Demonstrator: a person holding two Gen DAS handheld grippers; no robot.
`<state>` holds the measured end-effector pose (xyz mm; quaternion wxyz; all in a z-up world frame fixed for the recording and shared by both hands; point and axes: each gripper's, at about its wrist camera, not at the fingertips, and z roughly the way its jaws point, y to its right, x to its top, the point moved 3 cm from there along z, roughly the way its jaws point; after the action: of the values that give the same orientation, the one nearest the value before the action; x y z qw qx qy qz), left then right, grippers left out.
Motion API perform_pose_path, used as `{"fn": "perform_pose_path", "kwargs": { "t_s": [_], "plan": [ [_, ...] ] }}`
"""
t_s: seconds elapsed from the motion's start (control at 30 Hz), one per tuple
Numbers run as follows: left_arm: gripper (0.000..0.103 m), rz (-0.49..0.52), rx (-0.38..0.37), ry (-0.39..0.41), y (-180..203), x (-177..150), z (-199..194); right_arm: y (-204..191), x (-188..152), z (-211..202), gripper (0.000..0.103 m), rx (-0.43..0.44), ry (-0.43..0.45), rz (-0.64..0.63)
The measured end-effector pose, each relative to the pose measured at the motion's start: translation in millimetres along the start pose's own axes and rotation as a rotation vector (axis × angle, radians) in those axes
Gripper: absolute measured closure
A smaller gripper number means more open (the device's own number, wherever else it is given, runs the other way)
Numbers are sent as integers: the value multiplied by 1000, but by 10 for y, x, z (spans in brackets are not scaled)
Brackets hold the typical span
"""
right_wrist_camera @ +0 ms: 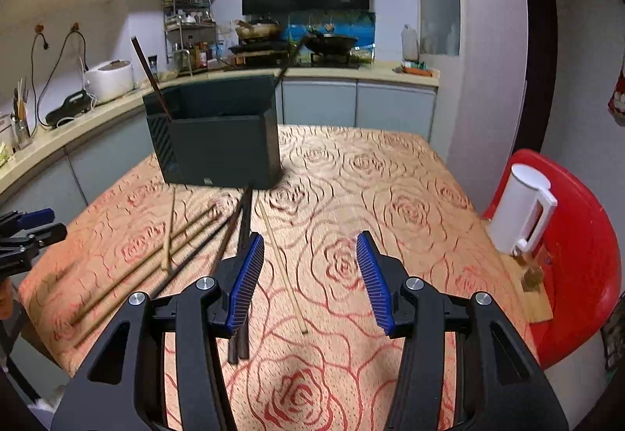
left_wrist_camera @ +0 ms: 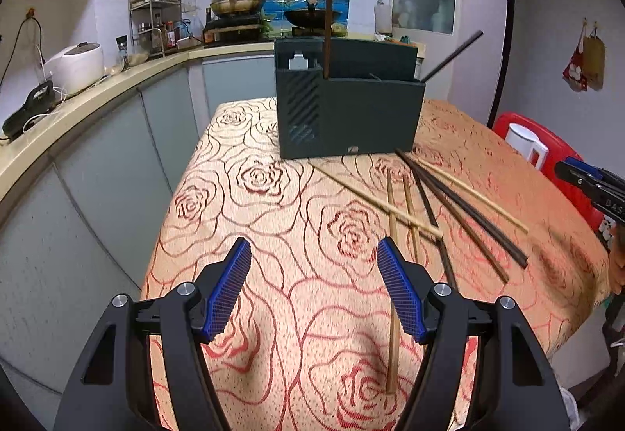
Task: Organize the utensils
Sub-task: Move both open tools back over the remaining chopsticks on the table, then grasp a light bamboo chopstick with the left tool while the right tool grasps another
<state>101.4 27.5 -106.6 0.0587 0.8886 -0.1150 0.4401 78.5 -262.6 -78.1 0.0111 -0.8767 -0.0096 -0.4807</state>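
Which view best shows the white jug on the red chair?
The right wrist view: the jug shows whole, handle included, standing on the red chair beside the table. In the left wrist view only its upper part shows, small, beyond the table's far right edge.

holder: dark, upright, two chopsticks inside | loose chopsticks: scattered before it
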Motion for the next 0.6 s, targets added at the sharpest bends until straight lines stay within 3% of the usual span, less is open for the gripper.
{"fn": "perform_pose_path", "kwargs": {
  "t_s": [0.33, 0.6],
  "plan": [
    [38, 20, -50, -52, 23, -295, 36, -33, -249, 188, 55, 16, -76, 10],
    [42, 50, -140, -102, 162, -547, -4, -25, -335, 202, 55, 12, -97, 18]
  ]
}}
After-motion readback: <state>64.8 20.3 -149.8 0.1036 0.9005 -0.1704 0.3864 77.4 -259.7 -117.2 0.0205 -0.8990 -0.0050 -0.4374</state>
